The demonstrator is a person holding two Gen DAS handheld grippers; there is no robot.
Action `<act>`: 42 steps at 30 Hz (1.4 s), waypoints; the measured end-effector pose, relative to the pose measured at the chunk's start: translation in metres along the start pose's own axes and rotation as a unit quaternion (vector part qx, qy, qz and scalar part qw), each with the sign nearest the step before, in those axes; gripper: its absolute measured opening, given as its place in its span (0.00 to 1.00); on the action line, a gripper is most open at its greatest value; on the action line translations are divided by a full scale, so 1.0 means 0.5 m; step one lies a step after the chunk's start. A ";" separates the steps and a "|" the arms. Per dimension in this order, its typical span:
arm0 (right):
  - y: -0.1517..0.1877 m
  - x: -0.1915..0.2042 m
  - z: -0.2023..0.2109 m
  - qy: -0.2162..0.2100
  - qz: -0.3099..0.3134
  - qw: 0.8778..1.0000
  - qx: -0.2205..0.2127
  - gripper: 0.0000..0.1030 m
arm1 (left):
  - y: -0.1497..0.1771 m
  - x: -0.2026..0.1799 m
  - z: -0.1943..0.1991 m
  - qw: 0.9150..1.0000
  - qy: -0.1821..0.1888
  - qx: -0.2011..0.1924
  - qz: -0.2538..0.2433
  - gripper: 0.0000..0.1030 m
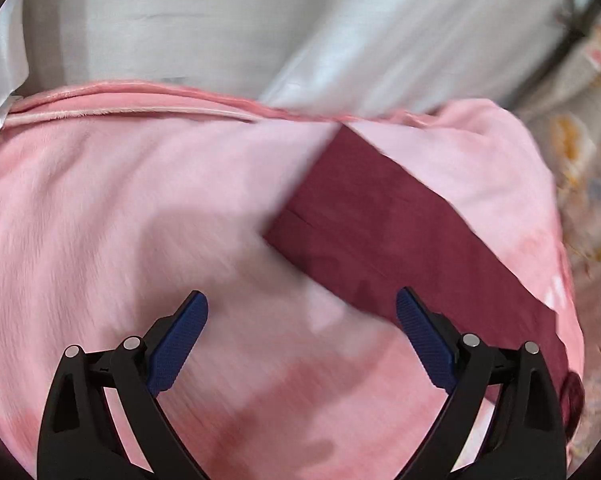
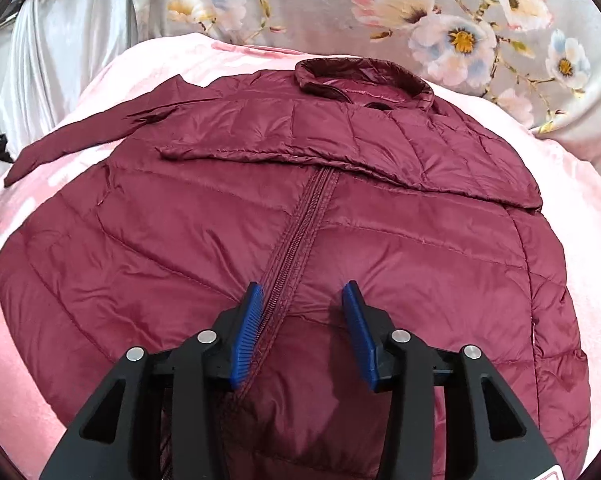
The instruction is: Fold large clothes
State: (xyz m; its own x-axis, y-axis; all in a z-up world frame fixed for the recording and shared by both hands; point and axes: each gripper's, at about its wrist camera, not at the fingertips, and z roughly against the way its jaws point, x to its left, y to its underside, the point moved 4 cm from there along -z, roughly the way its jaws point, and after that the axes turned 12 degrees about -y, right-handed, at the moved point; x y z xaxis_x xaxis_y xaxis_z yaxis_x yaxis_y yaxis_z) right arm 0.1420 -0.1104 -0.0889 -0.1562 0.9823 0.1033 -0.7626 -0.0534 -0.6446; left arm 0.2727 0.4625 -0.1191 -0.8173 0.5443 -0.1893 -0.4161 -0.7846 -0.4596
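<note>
A maroon quilted jacket [image 2: 380, 248] lies front up and zipped on a pink fleece blanket [image 2: 572, 184], with its collar [image 2: 364, 76] at the far end. One sleeve [image 2: 300, 152] is folded across the chest. The other sleeve [image 2: 80, 132] stretches out to the left. My right gripper [image 2: 303, 285] hovers open over the lower zipper [image 2: 296, 240], nothing pinched between its blue pads. In the blurred left wrist view, my left gripper [image 1: 300, 292] stands wide open and empty above the pink blanket [image 1: 120, 200]. A maroon sleeve [image 1: 372, 220] lies just ahead and right of it.
A grey floral sheet [image 2: 340, 20] lies beyond the blanket and shows at the right edge [image 1: 580, 160] in the left wrist view. White fabric [image 1: 220, 20] lies past the blanket's far hem and hangs at the upper left [image 2: 60, 60] in the right wrist view.
</note>
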 end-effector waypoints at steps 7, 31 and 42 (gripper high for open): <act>0.003 -0.037 -0.004 -0.022 -0.051 0.998 0.002 0.56 | -0.026 -0.061 -0.024 1.000 -0.004 -0.008 -0.022 0.58; 0.000 -0.197 0.126 0.018 -0.163 0.985 -0.054 0.61 | 0.756 -0.684 0.592 0.804 0.370 0.010 -0.465 0.85; -0.102 -0.301 0.104 -0.061 -0.231 0.968 -0.074 0.69 | 0.620 -0.584 0.448 0.862 0.336 0.021 -0.379 0.87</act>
State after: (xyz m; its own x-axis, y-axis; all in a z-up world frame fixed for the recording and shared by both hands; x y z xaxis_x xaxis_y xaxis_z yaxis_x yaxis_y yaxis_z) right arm 0.1717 -0.2649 -0.0320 0.0995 0.8666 0.4890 -0.6723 0.4209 -0.6090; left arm 0.2931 -0.0058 -0.0120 0.1069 0.9432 -0.3146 -0.7541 -0.1293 -0.6439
